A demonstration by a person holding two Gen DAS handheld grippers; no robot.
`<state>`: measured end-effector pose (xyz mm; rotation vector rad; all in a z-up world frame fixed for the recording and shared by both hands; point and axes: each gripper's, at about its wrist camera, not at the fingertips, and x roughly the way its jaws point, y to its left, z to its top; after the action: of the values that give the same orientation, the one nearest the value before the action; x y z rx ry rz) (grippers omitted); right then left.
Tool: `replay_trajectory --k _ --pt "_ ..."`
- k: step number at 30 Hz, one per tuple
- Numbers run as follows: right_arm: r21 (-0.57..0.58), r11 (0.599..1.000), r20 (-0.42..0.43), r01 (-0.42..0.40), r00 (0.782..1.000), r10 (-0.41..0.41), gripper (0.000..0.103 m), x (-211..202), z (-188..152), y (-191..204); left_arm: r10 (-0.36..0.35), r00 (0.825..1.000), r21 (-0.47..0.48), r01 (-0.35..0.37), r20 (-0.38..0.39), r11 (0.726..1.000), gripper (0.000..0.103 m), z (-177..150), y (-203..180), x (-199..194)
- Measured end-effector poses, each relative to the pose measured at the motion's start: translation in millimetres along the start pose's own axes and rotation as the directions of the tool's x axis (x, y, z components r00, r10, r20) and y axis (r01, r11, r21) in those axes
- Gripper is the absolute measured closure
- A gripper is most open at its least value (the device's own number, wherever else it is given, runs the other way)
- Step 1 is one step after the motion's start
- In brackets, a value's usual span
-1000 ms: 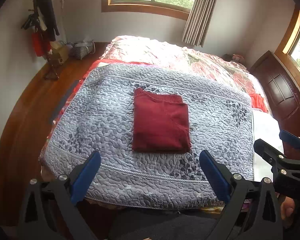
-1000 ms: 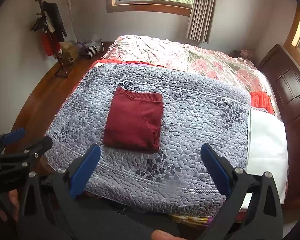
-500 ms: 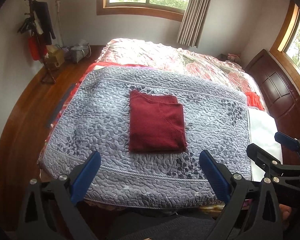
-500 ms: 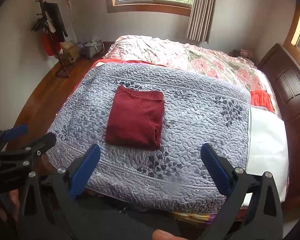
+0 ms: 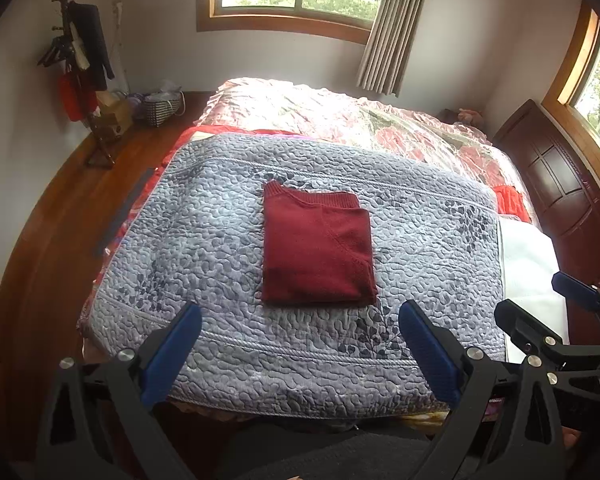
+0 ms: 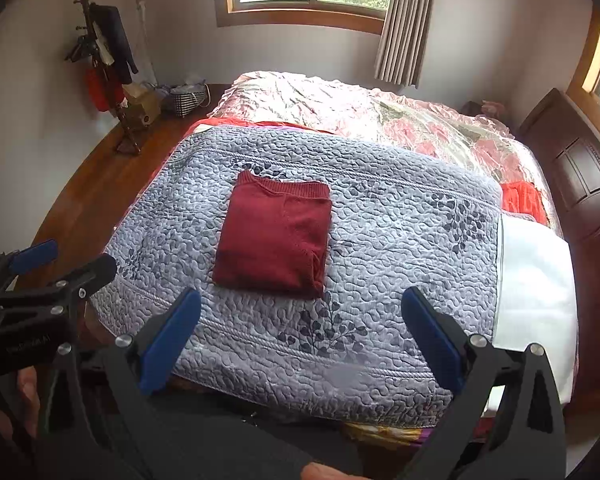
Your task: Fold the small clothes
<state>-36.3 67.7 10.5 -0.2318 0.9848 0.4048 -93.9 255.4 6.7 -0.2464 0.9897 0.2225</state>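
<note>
Both grippers hung off the near edge of the bed, jaws spread wide and holding nothing: left gripper (image 5: 300, 332), right gripper (image 6: 300, 326). Each showed in the other's view at the side.

Red sweater (image 5: 318, 250) lay folded into a neat rectangle, ribbed hem at the far edge, near the middle of the grey quilted blanket (image 5: 180, 240). No gripper touched it; both well clear on the near side.

Judgement: folding of this piece looked finished, the step in hand a release and stand-off. Next move likely calls for setting it aside or fetching another garment. None was identifiable, though red cloth (image 6: 522, 200) lay at the blanket's far right.

Writing: faint lettering on the left gripper's body in the right view, too blurred to read. No other labels visible.
</note>
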Motion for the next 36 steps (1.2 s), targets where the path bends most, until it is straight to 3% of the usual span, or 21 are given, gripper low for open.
replay_trajectory --k 9,36 --pt "-0.028 0.998 0.064 0.058 0.996 -0.056 0.003 -5.3 -0.8 9.0 0.002 1.000 -0.006 -0.002 -0.012 1.000 0.004 -3.4 2.7 3.2" --pt "0.004 0.999 0.020 0.036 0.999 -0.036 0.003 13.1 12.0 -0.6 -0.012 0.999 0.013 0.012 -0.032 1.000 0.004 12.0 -4.3 23.5"
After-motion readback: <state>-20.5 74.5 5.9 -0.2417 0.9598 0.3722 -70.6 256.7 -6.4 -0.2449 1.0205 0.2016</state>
